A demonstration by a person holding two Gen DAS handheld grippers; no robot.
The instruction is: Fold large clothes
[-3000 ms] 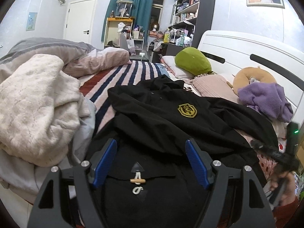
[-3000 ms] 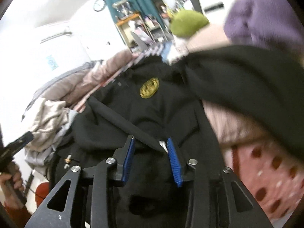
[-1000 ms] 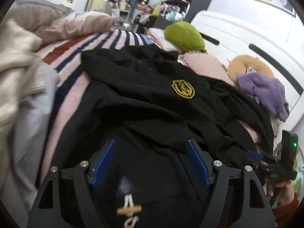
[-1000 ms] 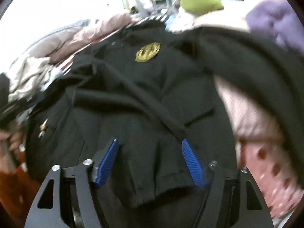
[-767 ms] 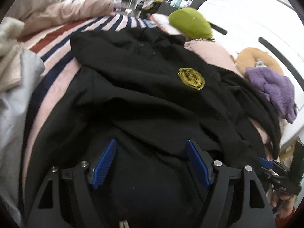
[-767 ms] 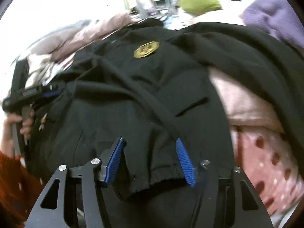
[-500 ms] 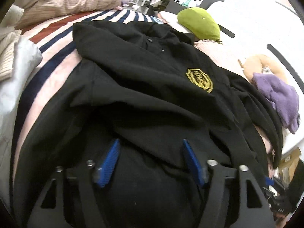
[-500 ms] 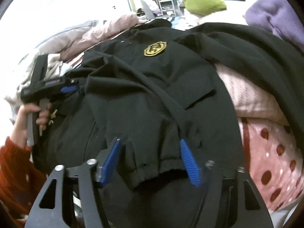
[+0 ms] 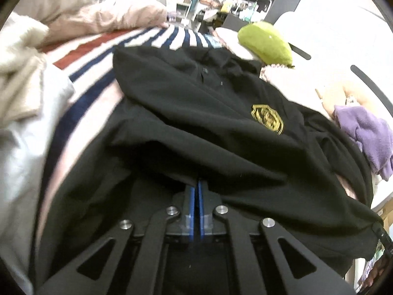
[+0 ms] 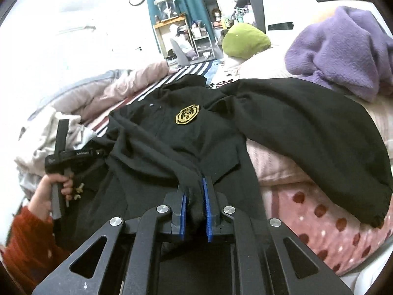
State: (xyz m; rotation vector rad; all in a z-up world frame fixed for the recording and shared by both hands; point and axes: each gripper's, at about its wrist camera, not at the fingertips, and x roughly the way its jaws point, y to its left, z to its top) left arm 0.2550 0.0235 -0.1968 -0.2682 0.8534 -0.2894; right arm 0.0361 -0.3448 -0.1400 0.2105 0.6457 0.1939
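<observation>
A large black jacket (image 9: 208,127) with a gold chest badge (image 9: 267,118) lies spread on the bed; it also shows in the right wrist view (image 10: 176,142). My left gripper (image 9: 196,186) is shut, its blue pads pressed together on the jacket's lower edge. My right gripper (image 10: 195,191) is shut on a bunched fold of the jacket's hem. One black sleeve (image 10: 307,132) drapes over pink pillows to the right. The left gripper's handle and the hand holding it (image 10: 57,172) show at the left of the right wrist view.
A striped sheet (image 9: 103,56) lies beyond the jacket. A cream and grey clothes pile (image 9: 22,78) is on the left. A green cushion (image 9: 265,43), a purple knit (image 9: 366,135) and a white headboard (image 9: 343,49) are on the right. Shelves stand behind.
Both grippers went from open over the jacket's lower part to shut on its fabric. The left gripper moved forward and down onto the hem.
</observation>
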